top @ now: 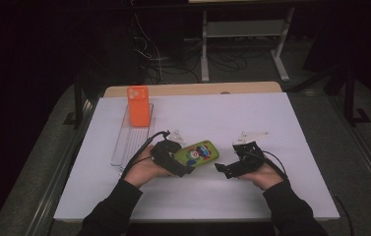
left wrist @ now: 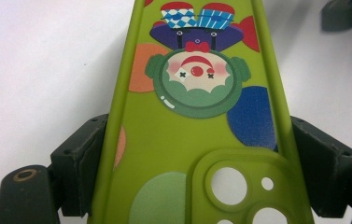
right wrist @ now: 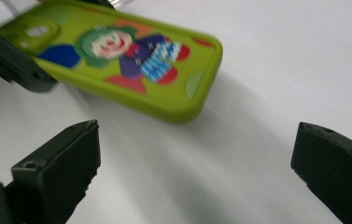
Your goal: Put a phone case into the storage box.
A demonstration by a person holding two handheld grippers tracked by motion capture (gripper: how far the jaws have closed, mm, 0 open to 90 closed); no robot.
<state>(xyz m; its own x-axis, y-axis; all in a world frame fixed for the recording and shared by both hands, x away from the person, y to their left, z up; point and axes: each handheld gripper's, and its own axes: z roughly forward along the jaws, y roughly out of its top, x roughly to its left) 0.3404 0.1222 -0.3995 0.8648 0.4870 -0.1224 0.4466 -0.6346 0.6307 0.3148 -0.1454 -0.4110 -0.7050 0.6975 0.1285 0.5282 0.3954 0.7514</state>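
Note:
A green phone case (top: 199, 153) printed with a clown lies near the table's middle, slightly lifted at one end. My left gripper (top: 173, 160) is shut on its camera end. In the left gripper view the green phone case (left wrist: 197, 116) runs up between the two black jaws, whose pads (left wrist: 78, 161) press its long edges. My right gripper (top: 225, 169) stands open just right of the case, its jaws empty. In the right gripper view the green phone case (right wrist: 117, 56) lies ahead, beyond the spread fingertips (right wrist: 66, 163). An orange phone case (top: 138, 105) stands at the back left.
A clear ridged tray (top: 130, 140) lies under and in front of the orange case. The white table surface (top: 252, 113) spreads to the right and back. Dark floor, cables and a desk frame (top: 242, 34) lie beyond the far edge.

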